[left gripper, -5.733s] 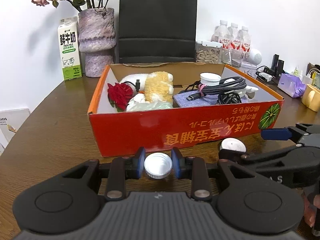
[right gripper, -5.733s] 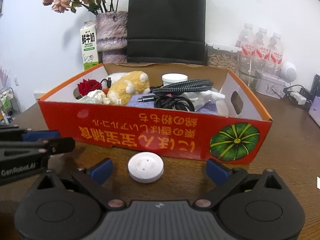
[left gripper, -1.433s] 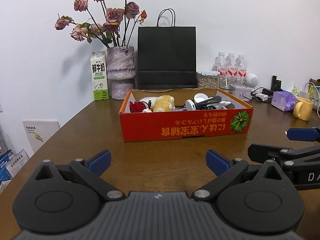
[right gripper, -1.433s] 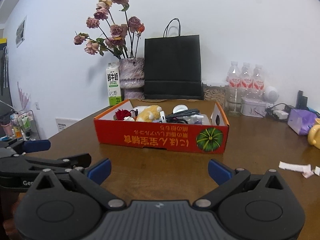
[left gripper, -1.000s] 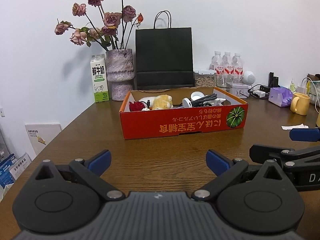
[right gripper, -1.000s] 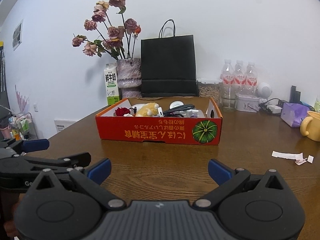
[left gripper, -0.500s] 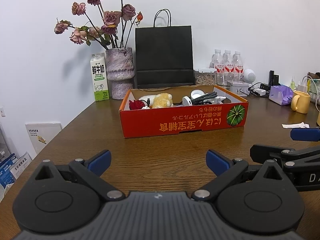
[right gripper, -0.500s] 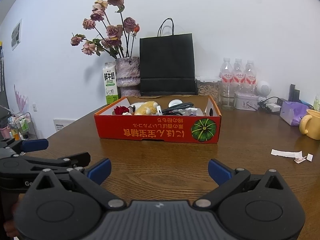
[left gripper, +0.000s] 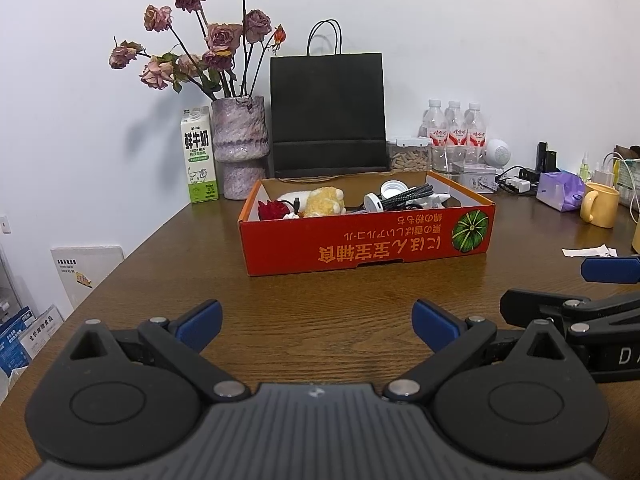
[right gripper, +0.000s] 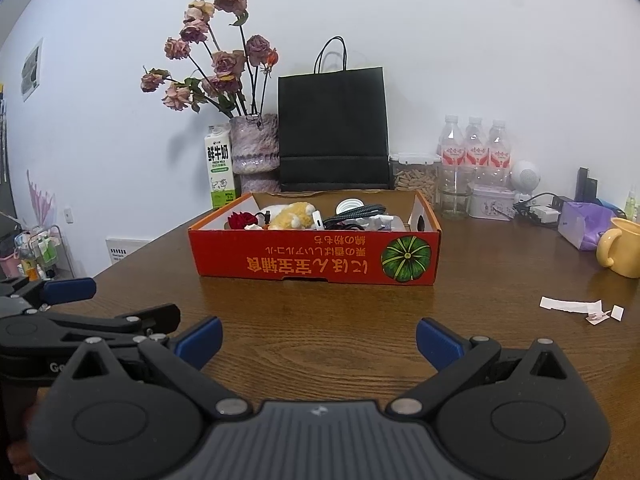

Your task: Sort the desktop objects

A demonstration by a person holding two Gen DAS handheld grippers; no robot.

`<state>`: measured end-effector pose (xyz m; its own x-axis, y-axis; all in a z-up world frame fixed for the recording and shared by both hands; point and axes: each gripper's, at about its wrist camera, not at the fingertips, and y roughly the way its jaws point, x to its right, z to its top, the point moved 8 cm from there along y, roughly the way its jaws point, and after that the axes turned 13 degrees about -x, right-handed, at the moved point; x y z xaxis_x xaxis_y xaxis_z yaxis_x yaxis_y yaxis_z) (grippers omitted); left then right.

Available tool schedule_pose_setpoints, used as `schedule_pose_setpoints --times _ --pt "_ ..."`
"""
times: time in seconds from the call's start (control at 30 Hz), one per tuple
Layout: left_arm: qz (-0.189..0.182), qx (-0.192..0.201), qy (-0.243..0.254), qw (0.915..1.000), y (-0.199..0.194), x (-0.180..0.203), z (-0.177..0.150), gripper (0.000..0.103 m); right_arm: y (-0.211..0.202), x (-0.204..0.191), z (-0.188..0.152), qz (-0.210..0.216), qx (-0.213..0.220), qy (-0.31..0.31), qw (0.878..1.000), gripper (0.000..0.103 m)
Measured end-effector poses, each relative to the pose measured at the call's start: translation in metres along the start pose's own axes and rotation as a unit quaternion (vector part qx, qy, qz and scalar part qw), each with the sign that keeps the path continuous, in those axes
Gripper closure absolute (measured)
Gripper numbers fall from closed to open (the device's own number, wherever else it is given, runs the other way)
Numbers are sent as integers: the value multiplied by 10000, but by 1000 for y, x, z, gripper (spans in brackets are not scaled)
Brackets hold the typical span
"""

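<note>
An orange cardboard box [left gripper: 360,248] [right gripper: 312,256] stands on the brown wooden table [left gripper: 320,304]. Inside lie a red rose [left gripper: 273,209], a yellow plush toy [left gripper: 324,200], white round caps [left gripper: 394,189] and a coiled black cable [left gripper: 412,194]. My left gripper [left gripper: 317,326] hovers open and empty above the table, well short of the box. My right gripper [right gripper: 319,340] is likewise open and empty, back from the box. Each gripper shows at the other view's edge.
Behind the box stand a milk carton [left gripper: 199,166], a vase of dried roses [left gripper: 239,148], a black paper bag [left gripper: 328,114] and water bottles [left gripper: 454,130]. A yellow mug [left gripper: 600,204], purple tissue pack [left gripper: 560,191] and paper scraps [right gripper: 576,306] lie right.
Earlier my left gripper was shut on a white cap by the box; now both grippers are open, empty and pulled far back. Over the last second they barely drifted.
</note>
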<state>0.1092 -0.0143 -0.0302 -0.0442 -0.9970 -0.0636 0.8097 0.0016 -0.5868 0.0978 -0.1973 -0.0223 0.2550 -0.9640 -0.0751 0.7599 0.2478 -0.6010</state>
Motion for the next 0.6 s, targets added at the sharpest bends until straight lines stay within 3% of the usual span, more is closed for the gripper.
schedule_pose_setpoints --times 0.6 --pt "-26 -13 -15 10000 -2 -1 -1 0 -2 -2 0 -19 5 -7 10000 0"
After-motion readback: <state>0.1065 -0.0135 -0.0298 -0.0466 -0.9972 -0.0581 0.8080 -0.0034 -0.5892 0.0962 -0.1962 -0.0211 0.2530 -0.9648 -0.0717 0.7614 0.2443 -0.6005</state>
